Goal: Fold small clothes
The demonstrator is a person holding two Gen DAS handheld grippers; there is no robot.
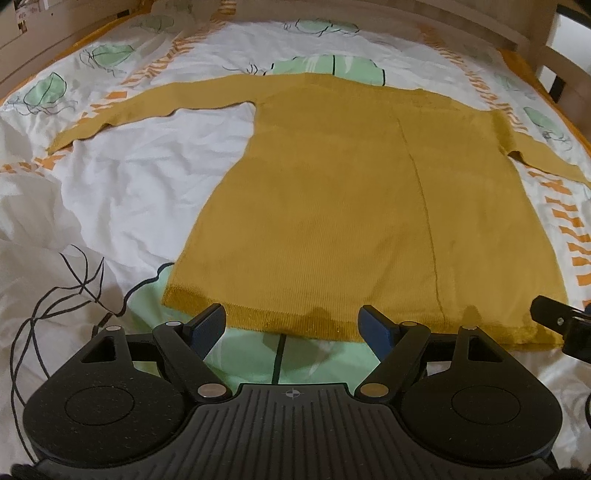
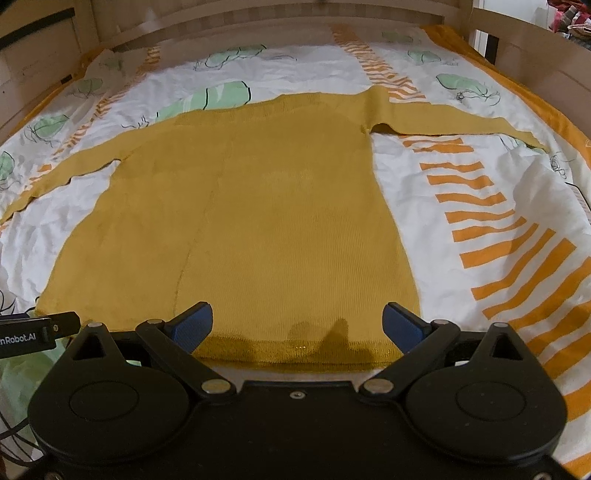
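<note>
Bed: a wooden bed frame (image 2: 258, 18) runs round the far side, and the bed sheet (image 1: 147, 177) under my work is white, printed with green leaf shapes and orange stripes.
Sweater: a mustard-yellow knitted sweater (image 1: 332, 206) lies flat on the sheet, hem nearest me, neckline at the far end.
Sleeves: both are spread outward, the left sleeve (image 1: 122, 110) reaching far left, the right sleeve (image 2: 461, 123) reaching far right.
Seam: a thin line (image 1: 424, 206) runs down the body from the far end to the hem.
Hem: the ribbed hem (image 2: 295, 350) sits flat, just past my fingertips.
My left gripper (image 1: 291, 325): jaws spread wide, nothing between the blue pads, poised over the hem left of the seam.
My right gripper (image 2: 297, 325): jaws also wide apart and empty, over the hem near the sweater's right corner.
Cable: a dark cable (image 1: 55, 302) loops across the sheet at near left.
</note>
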